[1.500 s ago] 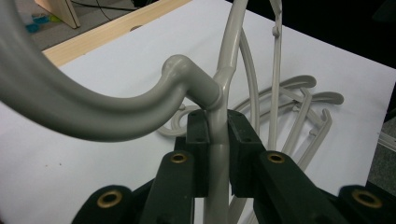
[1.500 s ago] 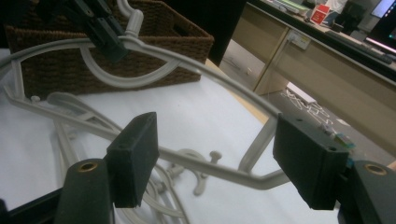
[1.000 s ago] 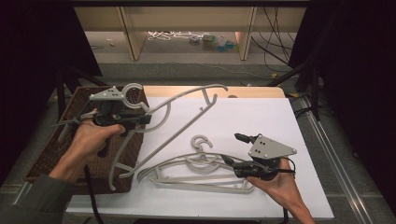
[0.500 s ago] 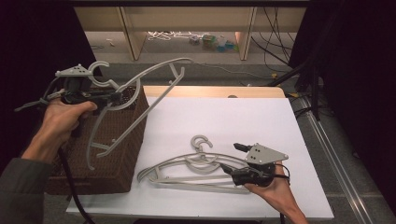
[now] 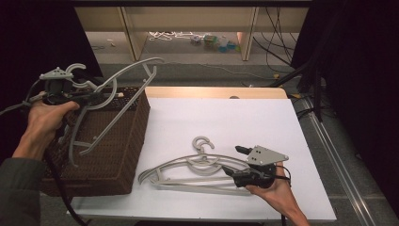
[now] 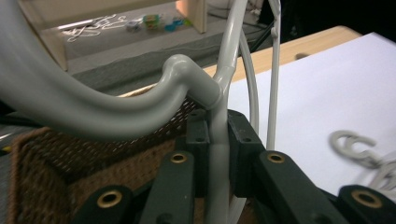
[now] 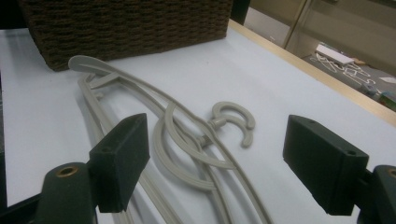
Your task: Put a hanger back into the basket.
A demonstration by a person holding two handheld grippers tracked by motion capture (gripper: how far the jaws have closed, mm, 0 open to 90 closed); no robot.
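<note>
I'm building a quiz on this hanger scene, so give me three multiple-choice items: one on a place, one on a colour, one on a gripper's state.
1. Where is the hanger that the left gripper holds?
A. flat on the white board
B. in the air above the brown woven basket
C. on the floor

2. What colour are the hangers on the board?
A. red
B. black
C. pale grey

3. How stands the right gripper?
A. open, by the hangers
B. shut on a hanger
C. shut on the basket

Answers: 1 B, the high view shows it raised over the basket; 2 C, both gripper views show pale grey plastic; 3 A, its jaws stand wide apart with nothing between them.
</note>
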